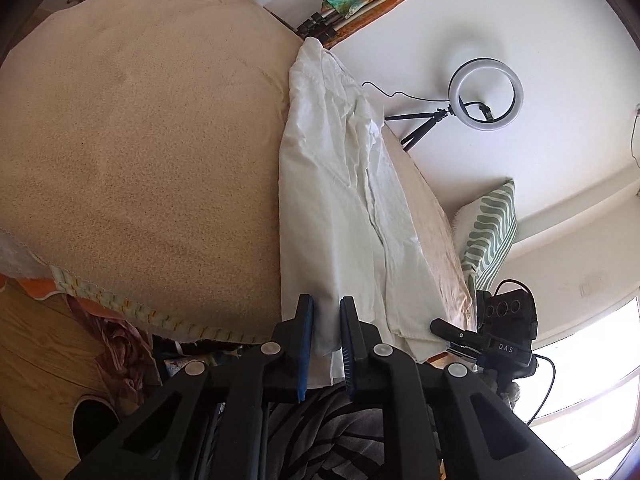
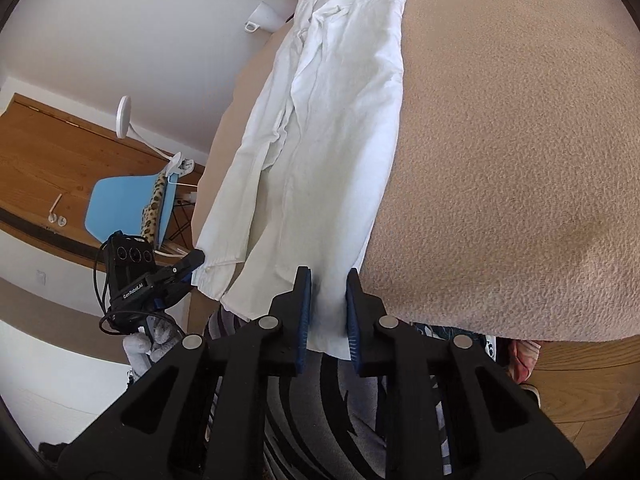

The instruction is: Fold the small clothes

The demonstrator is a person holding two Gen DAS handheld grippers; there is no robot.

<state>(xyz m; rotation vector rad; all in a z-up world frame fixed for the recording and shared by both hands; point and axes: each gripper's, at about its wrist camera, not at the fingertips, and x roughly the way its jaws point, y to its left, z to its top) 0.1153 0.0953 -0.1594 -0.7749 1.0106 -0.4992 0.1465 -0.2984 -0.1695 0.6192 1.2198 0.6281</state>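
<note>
- so, the white shirt (image 1: 336, 184) lies lengthwise on the beige blanket (image 1: 140, 152)
- left gripper (image 1: 326, 340) and right gripper (image 2: 327, 312) each straddle its near hem, jaws parted, not pinching
- next, likely: close, then fold

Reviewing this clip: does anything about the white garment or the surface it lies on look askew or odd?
The white shirt lies long and rumpled on the beige blanket, with one cuffed sleeve trailing past its edge. Its hem sits between the fingers of the left hand-held gripper and the right hand-held gripper. Nothing looks damaged or spilled.
</note>
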